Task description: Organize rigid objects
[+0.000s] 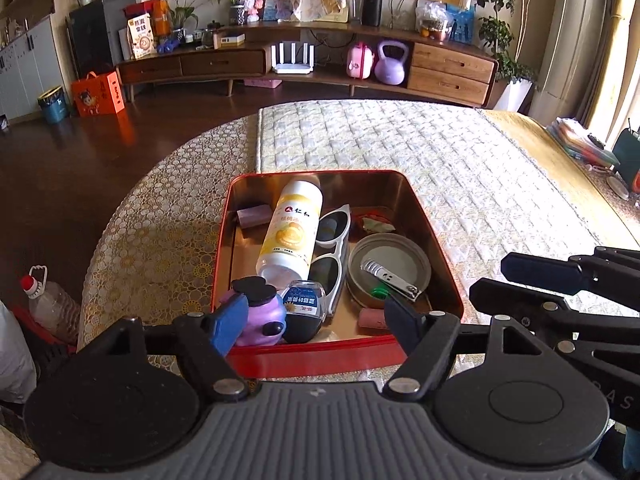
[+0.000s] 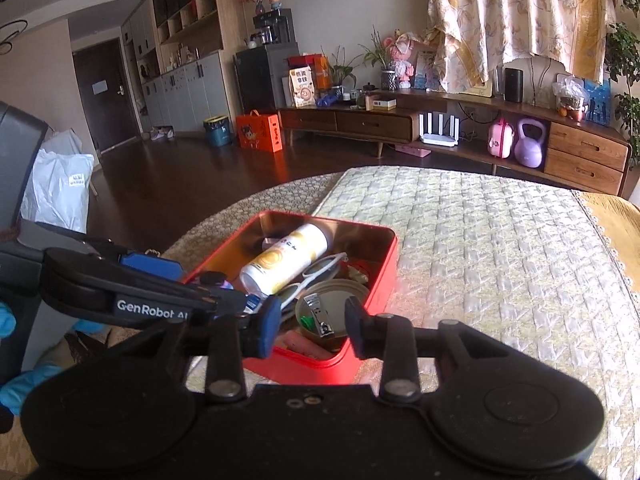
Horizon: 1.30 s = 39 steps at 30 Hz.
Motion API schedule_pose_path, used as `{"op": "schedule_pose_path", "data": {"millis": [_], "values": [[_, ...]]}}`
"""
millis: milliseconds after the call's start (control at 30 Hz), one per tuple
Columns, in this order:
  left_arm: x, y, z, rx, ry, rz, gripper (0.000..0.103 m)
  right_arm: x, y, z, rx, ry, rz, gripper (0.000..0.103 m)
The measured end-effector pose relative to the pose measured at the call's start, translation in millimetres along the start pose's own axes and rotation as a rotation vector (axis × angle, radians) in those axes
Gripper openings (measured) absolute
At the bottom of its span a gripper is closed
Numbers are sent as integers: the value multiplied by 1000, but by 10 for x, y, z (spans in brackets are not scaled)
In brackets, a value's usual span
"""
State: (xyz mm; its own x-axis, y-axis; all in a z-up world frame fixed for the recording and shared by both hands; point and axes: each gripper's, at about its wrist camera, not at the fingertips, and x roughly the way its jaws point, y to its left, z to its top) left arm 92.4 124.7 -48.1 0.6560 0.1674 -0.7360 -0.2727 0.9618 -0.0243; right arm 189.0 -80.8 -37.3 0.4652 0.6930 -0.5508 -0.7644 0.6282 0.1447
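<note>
A red tin box (image 1: 312,354) stands on the table in front of both grippers. Inside lie a white bottle with a yellow label (image 1: 292,228), white sunglasses (image 1: 332,248), a round metal lid (image 1: 404,256) with a nail clipper (image 1: 390,276) on it, a purple toy (image 1: 262,316), a dark floss case (image 1: 304,312) and a purple block (image 1: 254,215). My left gripper (image 1: 314,322) hovers open over the box's near edge, gripping nothing. My right gripper (image 2: 312,330) hangs open above the near corner of the tin (image 2: 384,280), over the clipper (image 2: 318,316), empty.
The table carries a gold patterned cloth (image 1: 152,240) and a quilted mat (image 1: 400,152) behind and right of the box. A plastic bottle (image 1: 48,300) stands on the floor at the left. Stacked items (image 1: 580,140) lie at the table's far right. A low wooden cabinet (image 1: 224,62) lines the back wall.
</note>
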Motion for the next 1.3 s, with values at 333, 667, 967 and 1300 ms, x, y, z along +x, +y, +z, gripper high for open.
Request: {"op": "schedule_pose_path", "data": {"millis": [333, 667, 967, 1300], "values": [[-282, -54, -86, 8, -67, 30, 80, -265, 38, -59, 21, -39, 8, 66], [-503, -148, -194, 11, -105, -3, 83, -507, 27, -175, 60, -69, -8, 97], [-600, -256, -305, 15, -119, -17, 87, -666, -43, -246, 115, -84, -18, 102], [-636, -367, -374, 28, -109, -8, 87, -727, -63, -284, 129, -99, -20, 102]]}}
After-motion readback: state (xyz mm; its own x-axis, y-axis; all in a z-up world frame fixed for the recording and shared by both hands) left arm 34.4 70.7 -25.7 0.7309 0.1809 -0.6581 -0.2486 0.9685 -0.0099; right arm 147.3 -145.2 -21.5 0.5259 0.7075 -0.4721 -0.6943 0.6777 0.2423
